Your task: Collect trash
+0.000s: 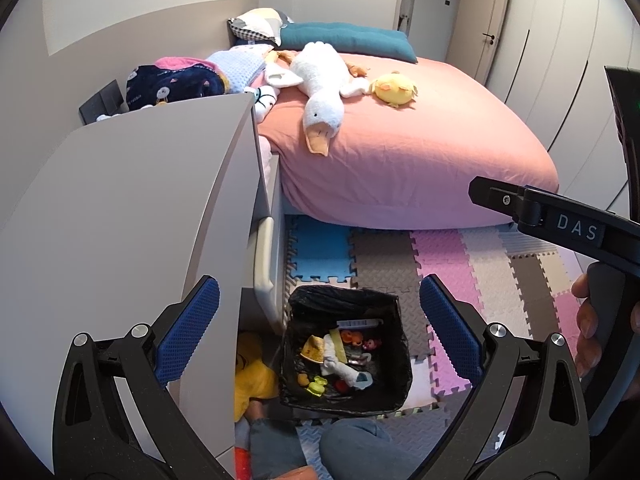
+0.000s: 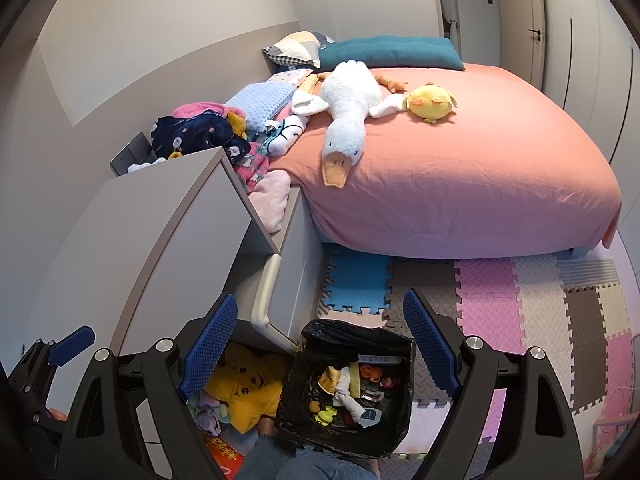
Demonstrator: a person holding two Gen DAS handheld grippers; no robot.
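A square bin lined with a black bag (image 1: pixel 394 368) stands on the floor mat beside the grey cabinet; it also shows in the right wrist view (image 2: pixel 296 392). Inside lie trash pieces (image 1: pixel 340 360): crumpled white paper, yellow wrappers, small orange and green bits, seen again in the right wrist view (image 2: pixel 350 392). My left gripper (image 1: pixel 320 332) is open and empty above the bin. My right gripper (image 2: pixel 322 344) is open and empty above the bin too; its body (image 1: pixel 560 224) shows at the right of the left wrist view.
A grey cabinet (image 1: pixel 132 208) stands left of the bin, with a yellow plush (image 2: pixel 248 388) on the floor at its foot. A pink bed (image 2: pixel 460 160) holds a white goose plush (image 2: pixel 348 120) and a yellow chick (image 2: pixel 432 102). Coloured foam mats (image 2: pixel 500 312) cover the floor.
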